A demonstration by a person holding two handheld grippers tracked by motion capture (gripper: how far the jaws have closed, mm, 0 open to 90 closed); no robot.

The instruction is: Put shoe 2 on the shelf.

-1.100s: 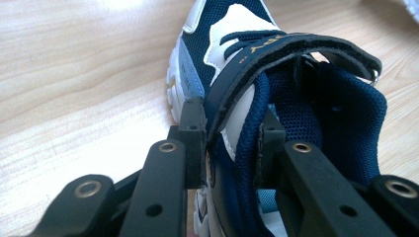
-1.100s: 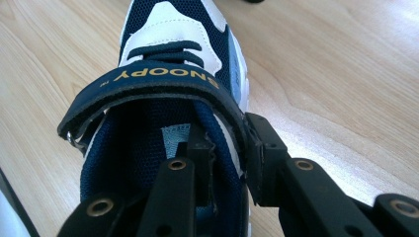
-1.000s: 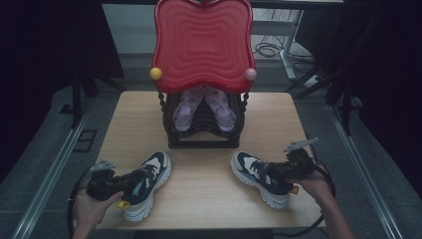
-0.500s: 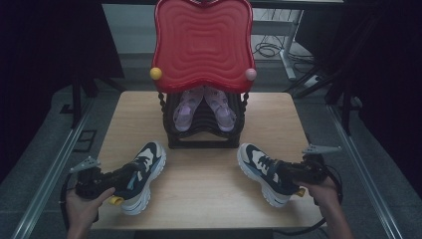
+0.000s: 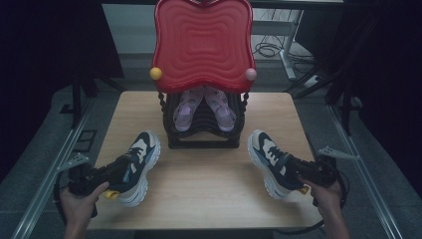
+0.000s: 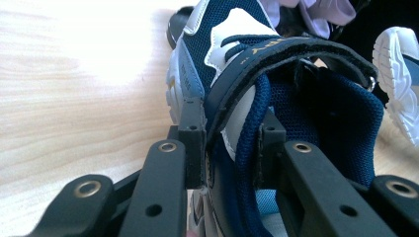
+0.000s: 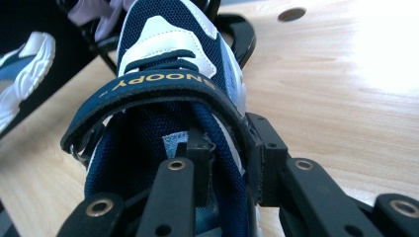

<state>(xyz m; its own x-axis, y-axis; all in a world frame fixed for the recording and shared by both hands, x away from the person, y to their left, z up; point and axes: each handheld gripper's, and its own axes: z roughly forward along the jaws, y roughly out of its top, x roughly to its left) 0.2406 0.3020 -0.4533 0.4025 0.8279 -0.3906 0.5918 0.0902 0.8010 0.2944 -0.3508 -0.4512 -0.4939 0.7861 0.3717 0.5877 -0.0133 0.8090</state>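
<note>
- Table [image 5: 204, 194]: pale wood; carries the rack at its far middle and one sneaker toward each near corner
- Red panel [image 5: 203, 45]: large wavy board standing over the rack, a yellow knob [image 5: 156, 73] and a pink knob [image 5: 250, 74] at its lower corners
- Shoe rack [image 5: 204, 127]: black, beneath the panel, holding a pair of lilac sandals [image 5: 205, 107]; space beside them cannot be judged from here
- Left sneaker [image 5: 135, 167]: navy and white, on the table left of the rack, toe pointing at it; sits farther out to the left than a second ago
- Right sneaker [image 5: 272, 162]: matching shoe right of the rack; it too has drifted outward, so the pair has spread apart, which suggests both are being drawn clear or lined up, not yet going onto the rack
- Left gripper [image 6: 225, 148]: jaws narrow, clamped on the left sneaker's collar under the strap, one jaw inside and one outside
- Right gripper [image 7: 231, 158]: likewise closed on the right sneaker's collar wall
- View notes: the gripper views show the bite and the gold lettering on the straps; the high view shows the layout and the person's hands
</note>
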